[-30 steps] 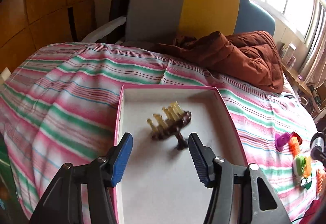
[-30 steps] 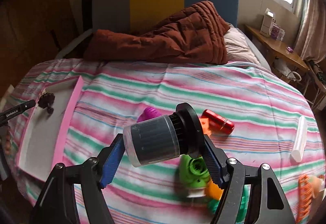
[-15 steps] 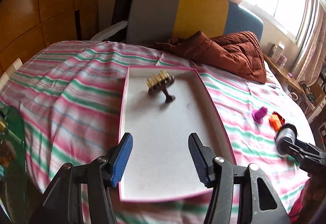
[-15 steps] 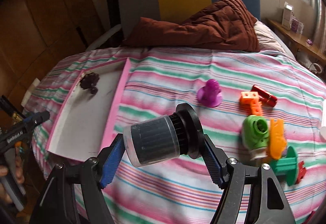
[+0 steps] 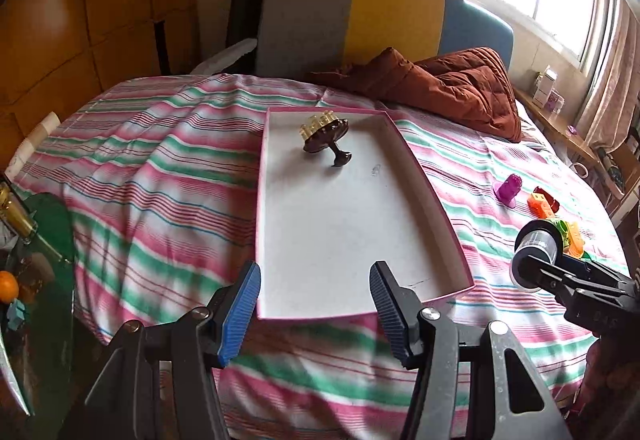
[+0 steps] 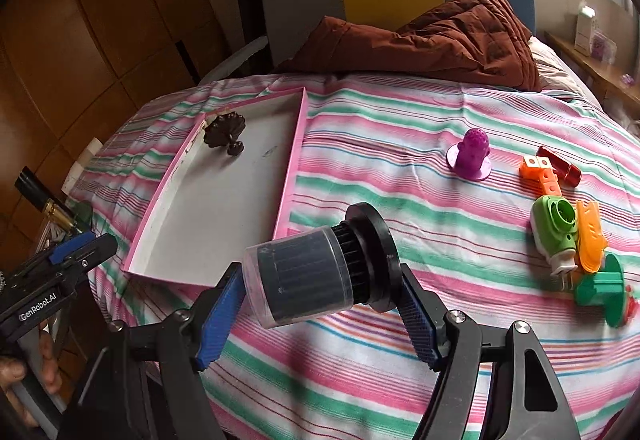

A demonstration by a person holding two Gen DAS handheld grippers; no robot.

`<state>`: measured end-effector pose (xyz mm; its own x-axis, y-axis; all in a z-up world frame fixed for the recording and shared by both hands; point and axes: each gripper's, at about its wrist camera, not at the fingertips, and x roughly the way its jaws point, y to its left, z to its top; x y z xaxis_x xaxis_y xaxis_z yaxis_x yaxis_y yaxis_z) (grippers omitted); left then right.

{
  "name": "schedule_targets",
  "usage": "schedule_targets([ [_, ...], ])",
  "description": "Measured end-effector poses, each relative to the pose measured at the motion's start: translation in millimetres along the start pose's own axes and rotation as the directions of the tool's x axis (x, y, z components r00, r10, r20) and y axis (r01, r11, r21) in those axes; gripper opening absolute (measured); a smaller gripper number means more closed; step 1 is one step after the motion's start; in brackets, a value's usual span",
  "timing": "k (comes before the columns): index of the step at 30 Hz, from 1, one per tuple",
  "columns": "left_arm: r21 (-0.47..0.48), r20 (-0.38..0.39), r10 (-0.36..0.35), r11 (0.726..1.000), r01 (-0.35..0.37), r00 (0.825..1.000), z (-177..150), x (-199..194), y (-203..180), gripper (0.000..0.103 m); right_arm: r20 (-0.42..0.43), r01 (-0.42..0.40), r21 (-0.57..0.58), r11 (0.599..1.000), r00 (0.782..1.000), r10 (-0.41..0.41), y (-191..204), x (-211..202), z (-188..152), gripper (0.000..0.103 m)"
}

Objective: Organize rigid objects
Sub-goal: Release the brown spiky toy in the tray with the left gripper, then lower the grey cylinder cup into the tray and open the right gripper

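Note:
A pink-rimmed white tray (image 5: 436, 200) (image 6: 294, 156) lies on the striped bed. A dark brown toy (image 5: 326, 136) (image 6: 224, 132) with yellow pegs sits at its far end. My left gripper (image 5: 314, 314) is open and empty, held off the tray's near edge. My right gripper (image 6: 320, 314) is shut on a black cylinder (image 6: 316, 280) with a clear cap, above the bedspread right of the tray; it also shows in the left wrist view (image 5: 538, 248). Loose toys lie to the right: a purple piece (image 6: 472, 154), an orange block (image 6: 538, 170), a red cylinder (image 6: 560, 166), a green piece (image 6: 556, 230).
A brown quilt (image 6: 432, 40) is heaped at the head of the bed, before a grey, yellow and blue headboard (image 5: 360, 24). A green side table (image 5: 36, 264) with small items stands at the left. An orange comb-like piece (image 6: 590, 236) and green spool (image 6: 604, 290) lie far right.
Both grippers have drawn back from the bed, so the tray and toys look farther off. The right gripper has carried the black cylinder left, closer to the tray. The left stays open.

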<state>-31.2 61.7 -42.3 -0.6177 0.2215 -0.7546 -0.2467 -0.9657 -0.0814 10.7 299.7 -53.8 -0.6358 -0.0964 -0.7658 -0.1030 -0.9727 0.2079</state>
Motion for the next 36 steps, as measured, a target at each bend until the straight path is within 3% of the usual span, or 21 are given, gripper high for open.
schedule_targets([
  [23, -0.123, 0.011, 0.037, 0.992, -0.036, 0.999, -13.9, -22.7, 57.5, 0.058, -0.018, -0.075, -0.160, 0.984, 0.997, 0.073, 84.6, 16.9, 20.1, 0.074],
  [36, -0.167, 0.004, 0.044, 0.985, -0.043, 0.999, -16.2, -24.0, 77.6, 0.057, -0.102, -0.085, -0.203, 0.975, 0.993, 0.065, 127.7, 75.9, 50.0, 0.074],
])
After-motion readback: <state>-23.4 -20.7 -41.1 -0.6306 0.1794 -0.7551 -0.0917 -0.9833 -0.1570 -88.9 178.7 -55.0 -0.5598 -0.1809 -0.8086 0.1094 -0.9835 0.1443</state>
